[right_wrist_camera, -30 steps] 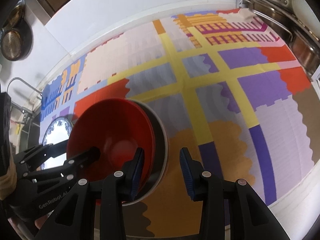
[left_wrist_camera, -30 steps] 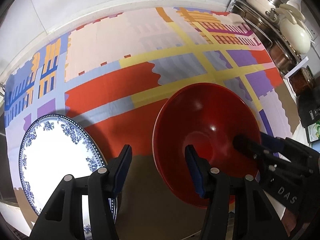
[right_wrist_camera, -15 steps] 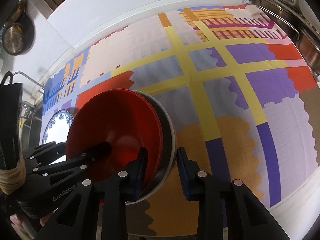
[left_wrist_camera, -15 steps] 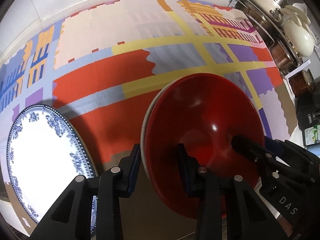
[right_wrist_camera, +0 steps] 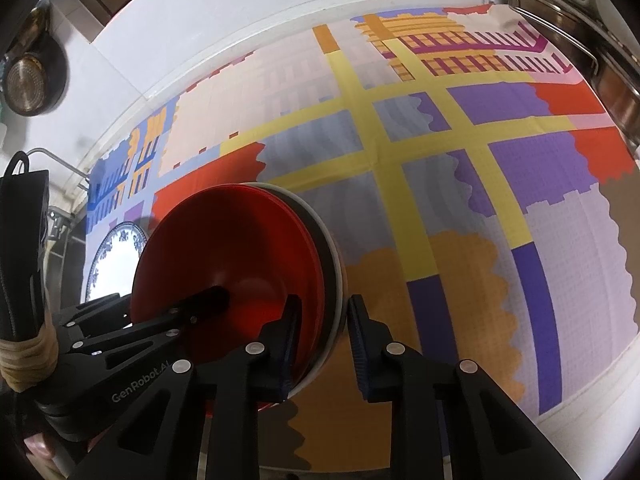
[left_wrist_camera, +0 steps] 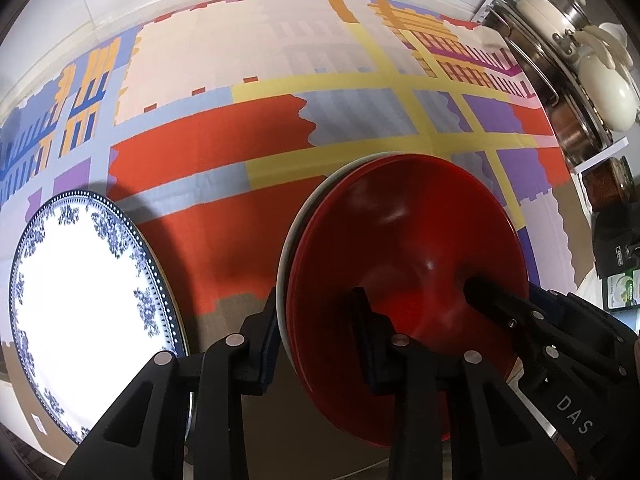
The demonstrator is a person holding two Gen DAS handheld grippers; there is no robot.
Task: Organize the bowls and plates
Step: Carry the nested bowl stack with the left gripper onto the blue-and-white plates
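Note:
A stack of red bowls [left_wrist_camera: 404, 240] sits nested in a white-rimmed bowl [left_wrist_camera: 285, 256] on the patterned cloth. My left gripper [left_wrist_camera: 316, 324] is shut on the left rim of the stack, one finger inside, one outside. My right gripper [right_wrist_camera: 320, 320] straddles the right rim of the same stack [right_wrist_camera: 240, 260], closed on it; it also shows in the left wrist view [left_wrist_camera: 520, 312]. A blue-and-white plate [left_wrist_camera: 84, 300] lies flat to the left, also seen in the right wrist view [right_wrist_camera: 116, 252].
A rack with steel pots and cream lids [left_wrist_camera: 580, 60] stands at the right. Jars and boxes [left_wrist_camera: 616, 240] sit at the right edge. A pan [right_wrist_camera: 28, 80] hangs at the far left. The white wall runs behind the cloth [right_wrist_camera: 440, 160].
Both grippers moved in onto the bowl stack's opposite rims and narrowed their jaws around them. The plate has not moved.

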